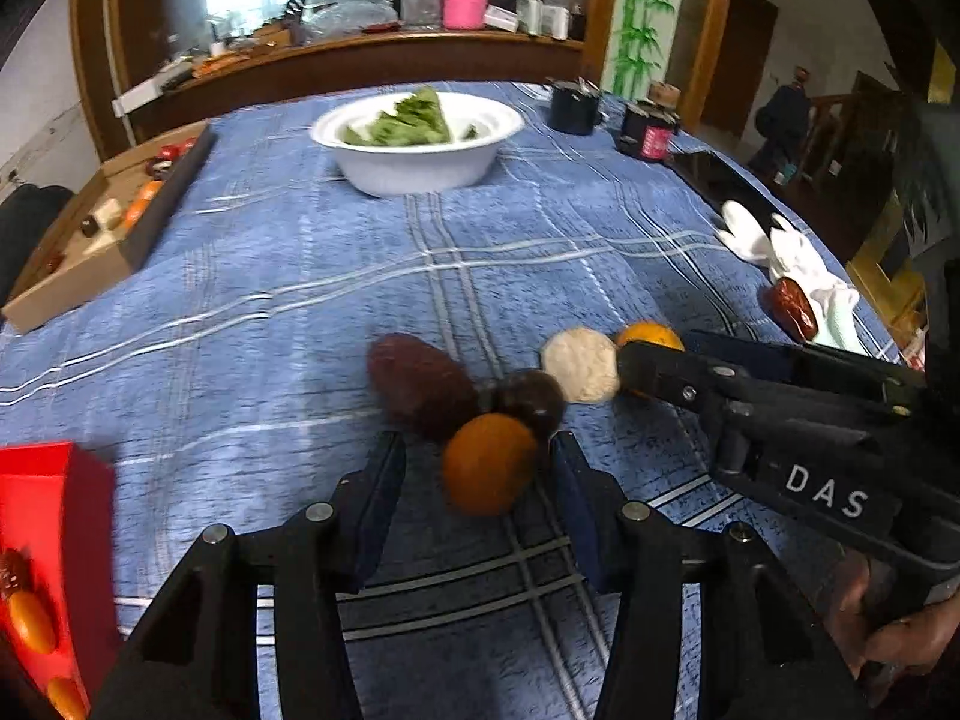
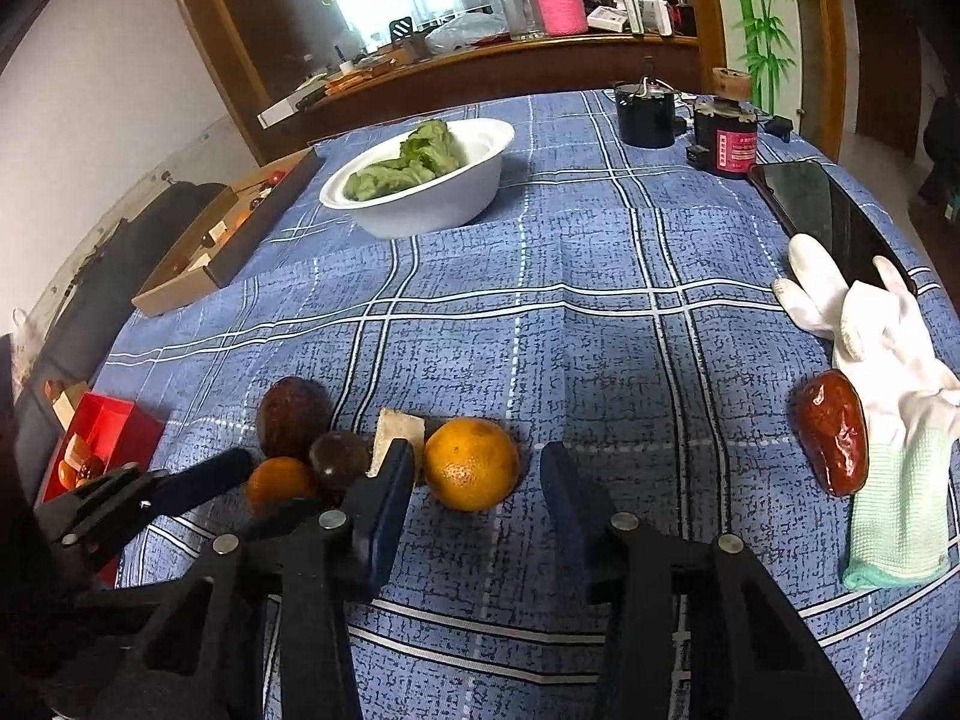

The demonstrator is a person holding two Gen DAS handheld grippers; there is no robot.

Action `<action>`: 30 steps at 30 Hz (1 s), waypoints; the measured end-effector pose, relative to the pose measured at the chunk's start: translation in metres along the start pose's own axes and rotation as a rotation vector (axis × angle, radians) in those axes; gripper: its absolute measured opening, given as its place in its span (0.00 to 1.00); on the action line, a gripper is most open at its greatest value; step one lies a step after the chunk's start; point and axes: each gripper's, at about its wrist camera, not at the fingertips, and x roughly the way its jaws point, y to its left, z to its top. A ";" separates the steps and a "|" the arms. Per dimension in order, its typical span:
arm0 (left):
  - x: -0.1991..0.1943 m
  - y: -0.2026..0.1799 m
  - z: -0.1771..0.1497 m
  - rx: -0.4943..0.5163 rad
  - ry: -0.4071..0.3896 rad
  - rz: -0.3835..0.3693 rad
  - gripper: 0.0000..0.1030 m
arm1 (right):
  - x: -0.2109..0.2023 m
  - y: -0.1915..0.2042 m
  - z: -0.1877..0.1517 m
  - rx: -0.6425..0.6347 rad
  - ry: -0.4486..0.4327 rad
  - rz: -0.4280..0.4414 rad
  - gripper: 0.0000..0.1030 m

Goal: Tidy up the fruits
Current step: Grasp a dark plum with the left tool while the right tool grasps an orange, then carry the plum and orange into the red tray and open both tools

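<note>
Near the front edge of the surface (image 2: 600,312), each gripper straddles its own orange. The left gripper (image 1: 477,468) is spread around the small orange (image 1: 489,463), pads not touching. The right gripper (image 2: 477,474) is likewise spread around the larger orange (image 2: 471,463), which lies dead ahead between its pads. Just beyond sit two dark fruits (image 1: 420,384); farther right, the red date (image 2: 834,432).

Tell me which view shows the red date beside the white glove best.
The right wrist view: the red date lies whole and sharp against the white glove on the blue cloth. In the left wrist view the date is small, near the frame's right edge, just beyond the right gripper.
</note>
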 end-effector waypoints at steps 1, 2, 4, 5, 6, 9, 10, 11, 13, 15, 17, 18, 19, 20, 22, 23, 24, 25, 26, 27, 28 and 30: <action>0.003 -0.002 -0.001 0.003 0.012 -0.012 0.34 | 0.000 -0.001 0.000 0.005 0.003 0.015 0.35; 0.003 -0.003 -0.001 0.008 0.009 -0.001 0.28 | 0.000 -0.002 0.000 0.009 0.008 0.020 0.34; 0.001 -0.003 -0.002 0.005 0.004 -0.013 0.27 | -0.001 -0.002 -0.001 0.010 0.012 0.020 0.33; -0.001 -0.002 -0.003 -0.006 0.001 -0.021 0.27 | -0.002 -0.003 -0.002 0.019 0.010 0.024 0.33; -0.004 0.000 -0.003 -0.018 -0.008 -0.016 0.27 | -0.003 -0.003 -0.002 0.024 0.007 0.027 0.33; -0.019 0.008 -0.006 -0.051 -0.034 -0.007 0.27 | -0.013 -0.007 -0.001 0.043 -0.028 0.052 0.33; -0.025 0.011 -0.007 -0.060 -0.044 0.002 0.27 | -0.017 -0.007 0.000 0.048 -0.043 0.064 0.33; -0.034 0.015 -0.008 -0.073 -0.058 0.015 0.27 | -0.022 -0.008 0.000 0.053 -0.061 0.085 0.33; -0.051 0.024 -0.010 -0.097 -0.077 0.027 0.27 | -0.027 -0.007 0.000 0.057 -0.081 0.109 0.33; -0.078 0.041 -0.015 -0.137 -0.109 0.042 0.28 | -0.030 -0.005 0.000 0.052 -0.092 0.118 0.33; -0.108 0.064 -0.022 -0.177 -0.151 0.074 0.28 | -0.031 -0.002 -0.002 0.048 -0.095 0.120 0.33; -0.122 0.075 -0.027 -0.195 -0.168 0.097 0.28 | -0.031 0.000 -0.002 0.043 -0.098 0.119 0.33; -0.134 0.087 -0.032 -0.214 -0.185 0.119 0.28 | -0.032 0.003 -0.003 0.037 -0.100 0.117 0.33; -0.152 0.106 -0.042 -0.244 -0.207 0.158 0.28 | -0.032 0.006 -0.004 0.029 -0.102 0.115 0.33; -0.174 0.139 -0.058 -0.303 -0.221 0.221 0.28 | -0.033 0.014 -0.005 0.016 -0.107 0.111 0.33; -0.183 0.154 -0.067 -0.334 -0.222 0.243 0.28 | -0.034 0.020 -0.005 0.005 -0.107 0.109 0.33; -0.189 0.167 -0.074 -0.361 -0.220 0.260 0.28 | -0.035 0.026 -0.005 -0.006 -0.107 0.112 0.33; -0.195 0.180 -0.082 -0.387 -0.218 0.276 0.28 | -0.037 0.034 -0.005 -0.019 -0.107 0.118 0.33; -0.200 0.193 -0.090 -0.415 -0.217 0.294 0.28 | -0.040 0.045 -0.005 -0.035 -0.106 0.130 0.33; -0.205 0.205 -0.099 -0.440 -0.219 0.311 0.28 | -0.042 0.058 -0.006 -0.051 -0.102 0.150 0.33; -0.208 0.217 -0.107 -0.465 -0.220 0.323 0.28 | -0.044 0.070 -0.006 -0.068 -0.096 0.170 0.33; -0.208 0.230 -0.118 -0.498 -0.212 0.328 0.28 | -0.047 0.102 -0.009 -0.112 -0.083 0.217 0.33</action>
